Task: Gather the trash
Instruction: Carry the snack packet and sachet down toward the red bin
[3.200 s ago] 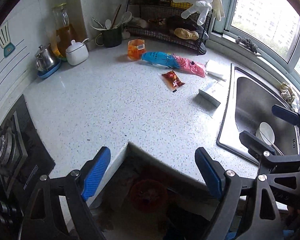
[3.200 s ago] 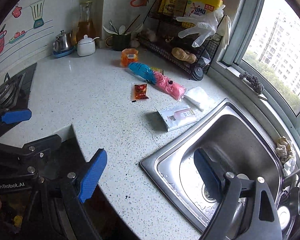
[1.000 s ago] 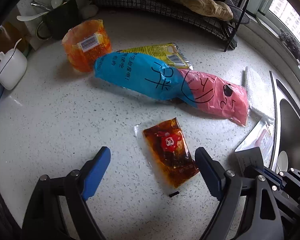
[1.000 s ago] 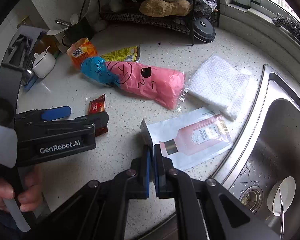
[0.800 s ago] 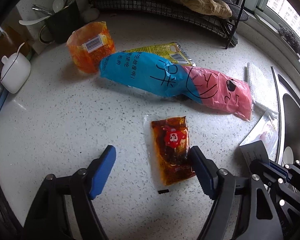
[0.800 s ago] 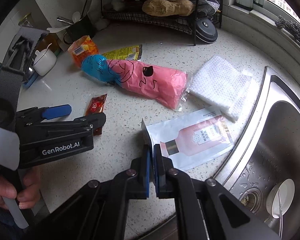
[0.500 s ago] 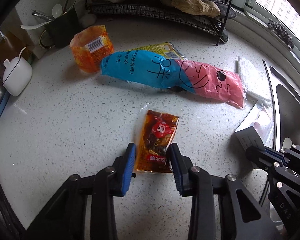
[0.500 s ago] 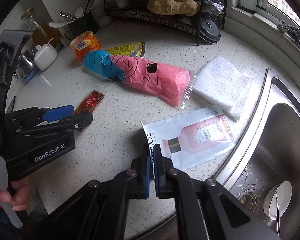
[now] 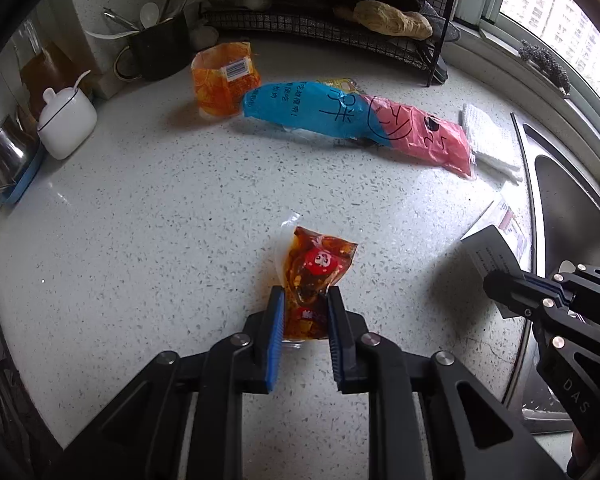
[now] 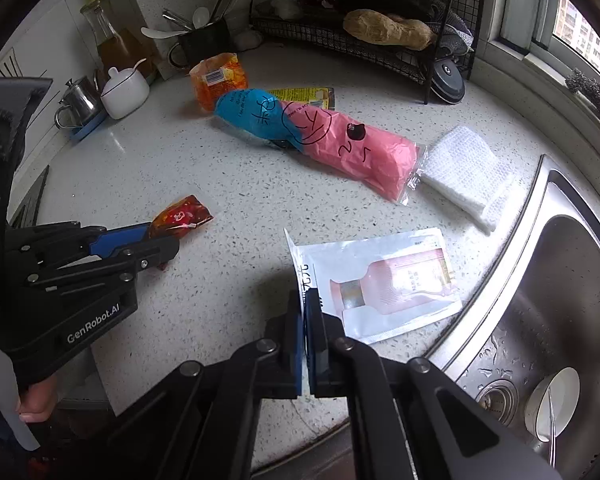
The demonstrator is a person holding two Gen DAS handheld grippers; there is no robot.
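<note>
Both tools look like the same kit: matte black plastic left gripper (image 9: 305,304) with skeletal, triangle-cutout linkage arms and shiny round silver pivot screws; its fingers carry ribbed blue rubber pads (image 9: 275,336) on the inner faces; the matching black right gripper (image 10: 303,304) has the same silver pivots and blue pad liners; seen from the right wrist camera, the left unit's boxy black body has white "GenRobot.AI" lettering; from the left camera, the right one's side reads "DAS"; a pale whitish strip hangs by the person's hand (image 10: 28,402) at the near left.

Speckled countertop (image 9: 148,208), daylit window (image 9: 556,4)
</note>
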